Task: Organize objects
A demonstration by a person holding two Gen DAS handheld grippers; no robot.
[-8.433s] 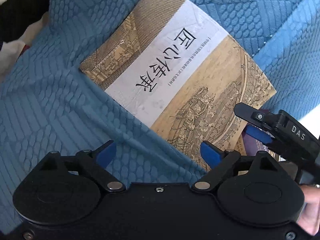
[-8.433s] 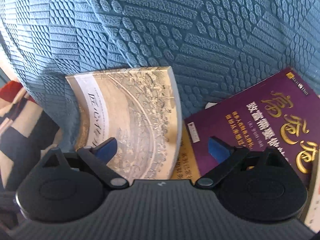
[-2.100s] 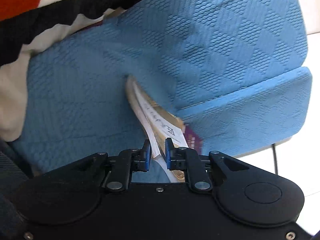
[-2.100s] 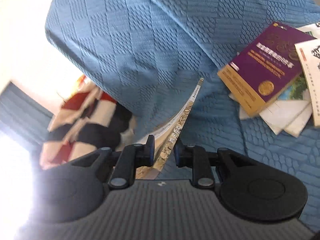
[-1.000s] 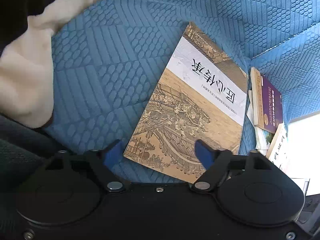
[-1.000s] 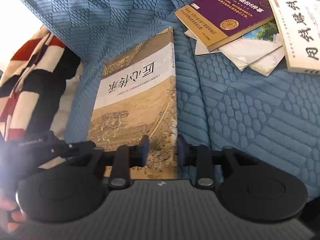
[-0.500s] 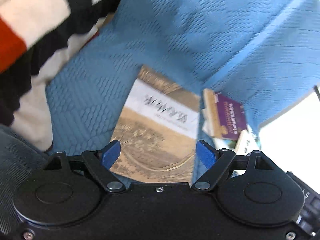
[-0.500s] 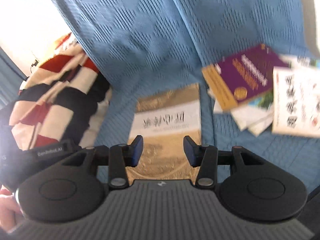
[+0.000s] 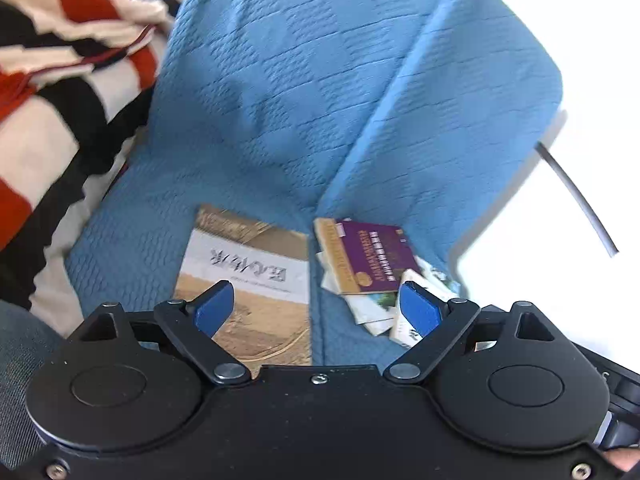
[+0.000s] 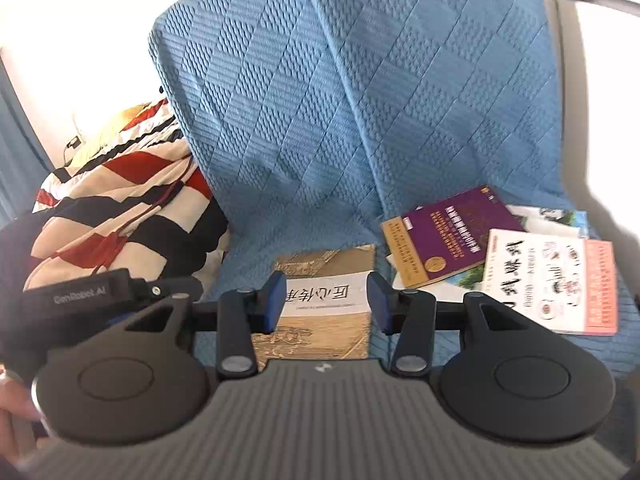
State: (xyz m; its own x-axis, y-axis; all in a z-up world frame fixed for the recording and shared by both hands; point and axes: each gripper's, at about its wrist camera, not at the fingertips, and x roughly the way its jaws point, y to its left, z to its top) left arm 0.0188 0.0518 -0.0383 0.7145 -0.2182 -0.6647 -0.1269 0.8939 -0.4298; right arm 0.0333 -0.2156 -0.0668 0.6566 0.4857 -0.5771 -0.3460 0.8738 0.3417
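The tan book (image 10: 324,300) lies flat on the blue sofa cover (image 10: 340,120), apparently placed; left tongs (image 9: 316,308) are opening, empty, right tongs (image 10: 326,304) part-open and empty, so next, probably, the purple book (image 10: 448,236).

Left claw (image 9: 316,306) opening, right claw (image 10: 326,300) empty

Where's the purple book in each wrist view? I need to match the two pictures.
Left wrist: purple book right of centre, on top of the loose pile, just above the right blue pad.
Right wrist: purple book right of centre, beside the white book.
Shared landmark: the tan book lying flat on the blue cover, immediately left of the purple one in both views.
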